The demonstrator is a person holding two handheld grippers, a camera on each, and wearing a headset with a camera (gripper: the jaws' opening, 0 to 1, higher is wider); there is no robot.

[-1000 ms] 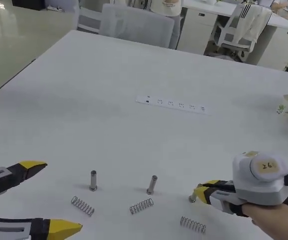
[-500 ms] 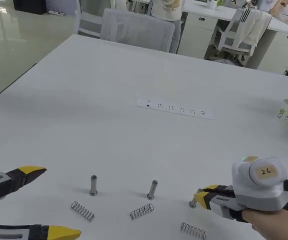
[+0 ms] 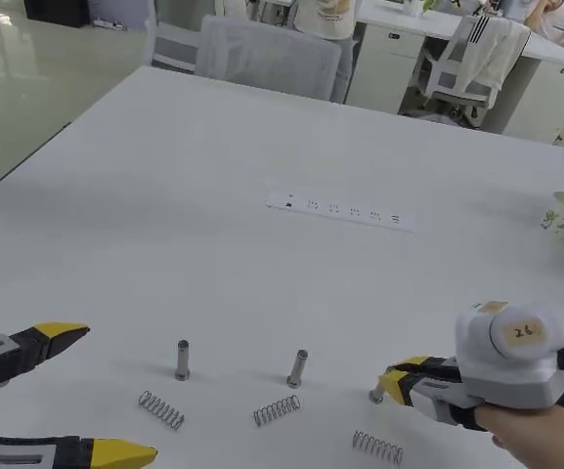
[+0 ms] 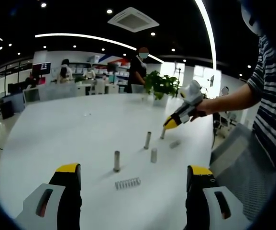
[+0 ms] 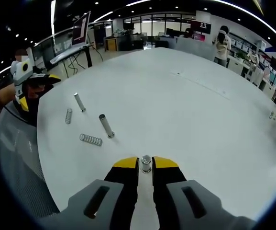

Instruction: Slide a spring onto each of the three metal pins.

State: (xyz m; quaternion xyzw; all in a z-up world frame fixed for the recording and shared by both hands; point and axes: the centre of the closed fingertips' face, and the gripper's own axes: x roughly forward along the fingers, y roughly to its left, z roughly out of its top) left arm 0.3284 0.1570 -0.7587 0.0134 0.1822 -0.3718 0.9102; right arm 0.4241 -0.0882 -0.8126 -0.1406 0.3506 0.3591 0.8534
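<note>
Right gripper [image 5: 146, 169] has its yellow-tipped black jaws clenched on the rounded head of the right pin [image 5: 146, 162], a short grey metal cylinder standing on the matte white tabletop [image 3: 262, 147] near the front edge. Two like pins stand further along the same row, the middle pin [image 3: 297, 367] and the left pin [image 3: 182, 359], each with a slightly wider cap. Three thin coiled wire springs lie flat just in front of the row, none touching a pin: the left spring [image 3: 160, 409], the middle spring [image 3: 278, 409] and the right spring [image 3: 377, 447]. Left gripper [image 3: 91, 391] sits beside the left pin, jaws spread wide and holding nothing. Well behind the pins lies a flat white power strip [image 3: 340, 210]
</note>
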